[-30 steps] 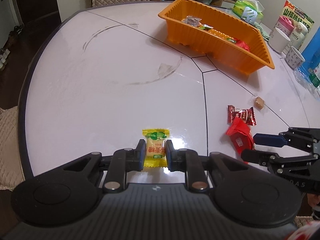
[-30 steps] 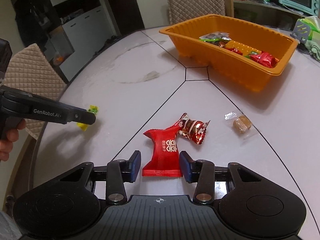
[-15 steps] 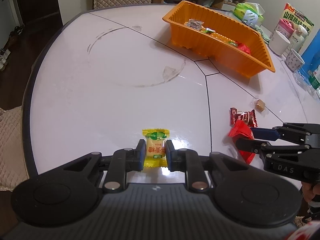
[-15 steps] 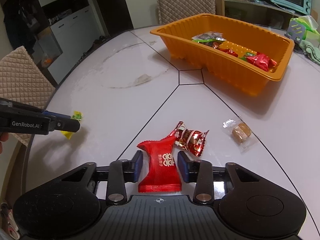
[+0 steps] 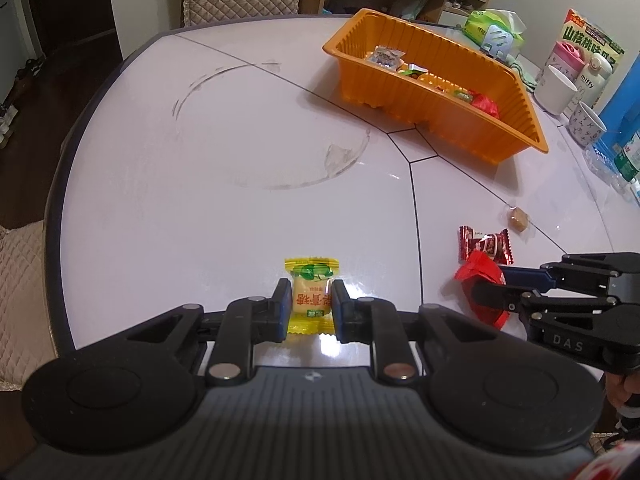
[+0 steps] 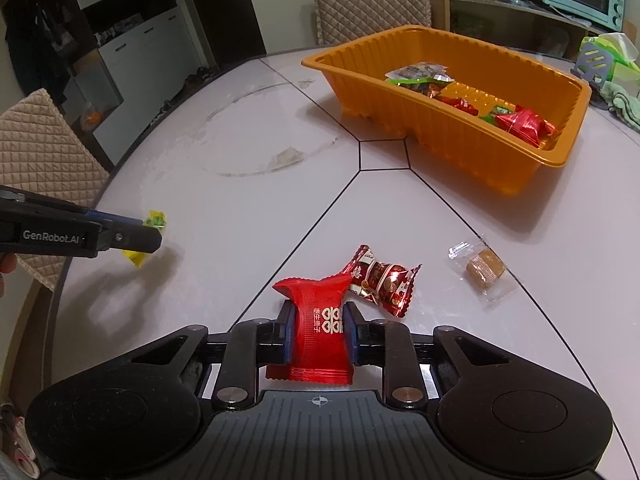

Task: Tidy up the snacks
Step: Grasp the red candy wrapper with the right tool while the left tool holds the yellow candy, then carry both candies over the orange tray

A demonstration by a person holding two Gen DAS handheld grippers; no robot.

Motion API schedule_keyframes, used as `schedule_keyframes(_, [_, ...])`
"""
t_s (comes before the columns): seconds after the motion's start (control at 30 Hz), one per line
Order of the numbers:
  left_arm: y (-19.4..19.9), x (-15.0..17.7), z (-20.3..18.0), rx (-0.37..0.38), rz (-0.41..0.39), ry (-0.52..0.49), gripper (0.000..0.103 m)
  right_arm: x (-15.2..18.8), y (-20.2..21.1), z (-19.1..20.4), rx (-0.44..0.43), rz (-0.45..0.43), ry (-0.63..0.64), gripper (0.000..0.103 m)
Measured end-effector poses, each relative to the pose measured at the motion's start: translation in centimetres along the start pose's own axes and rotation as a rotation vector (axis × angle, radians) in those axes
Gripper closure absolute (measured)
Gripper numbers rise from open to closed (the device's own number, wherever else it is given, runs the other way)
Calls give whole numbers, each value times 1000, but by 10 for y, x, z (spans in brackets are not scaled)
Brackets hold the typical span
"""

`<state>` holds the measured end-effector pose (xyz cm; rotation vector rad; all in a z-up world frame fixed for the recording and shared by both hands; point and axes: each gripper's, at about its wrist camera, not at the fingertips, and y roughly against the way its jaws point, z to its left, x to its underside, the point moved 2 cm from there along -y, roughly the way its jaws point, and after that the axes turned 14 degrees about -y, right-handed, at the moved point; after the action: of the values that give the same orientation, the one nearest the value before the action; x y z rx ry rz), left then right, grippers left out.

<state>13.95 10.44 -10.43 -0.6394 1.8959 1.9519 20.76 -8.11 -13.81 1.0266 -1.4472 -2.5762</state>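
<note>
Left gripper (image 5: 311,305): jaws narrow, clamped on the yellow candy (image 5: 311,295) across its short width. Its long axis runs straight out along the fingers, with the far crimped end poking past the tips and the near end under them. It looks low on the bench (image 5: 200,208); I can't tell whether it's lifted clear.

Right gripper (image 6: 319,333): jaws pinched onto the red packet (image 6: 320,328) at its waist, and the film is visibly necked in between the pads. Long axis again in line with the fingers; the flared top sticks out ahead and the bottom seam sits back toward the camera.

Beyond the right jaws, slightly right: a dark red foil candy (image 6: 380,280) just beside the red packet's top, possibly touching. Further right, apart from it, is a clear-wrapped brown candy (image 6: 482,270). Both are loose on the bench.

Orange tray (image 6: 460,152), already holding several snacks, lies ahead and to the right of both grippers, well apart from each. The right gripper looks nearer to it; the left has to cross more bench.

My read: both grips are made, next comes lift and carry to the tray. Watch the foil candy, which may drag if the packet rises while touching it.
</note>
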Motion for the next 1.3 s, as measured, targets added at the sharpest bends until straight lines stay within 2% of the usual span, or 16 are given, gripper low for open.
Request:
schedule_keyframes(0.37, [6,-30,-6,29,-38,-53,84,-24,33,-6,-45,-48,-101,78])
schedule_keyframes(0.67, [8,-90,-23,71,-129,-148,84,-71,61,-28,-37,-157,-196,78])
schedule_keyframes(1.0, [-7,-171,-51,124,-234,-249,84,-138,73,-56,-5,-285,-227,78])
schedule_keyframes(1.3, [-32,-221,-70,159,-253,-289,84,-176,59,-82,9,-285,-270,78])
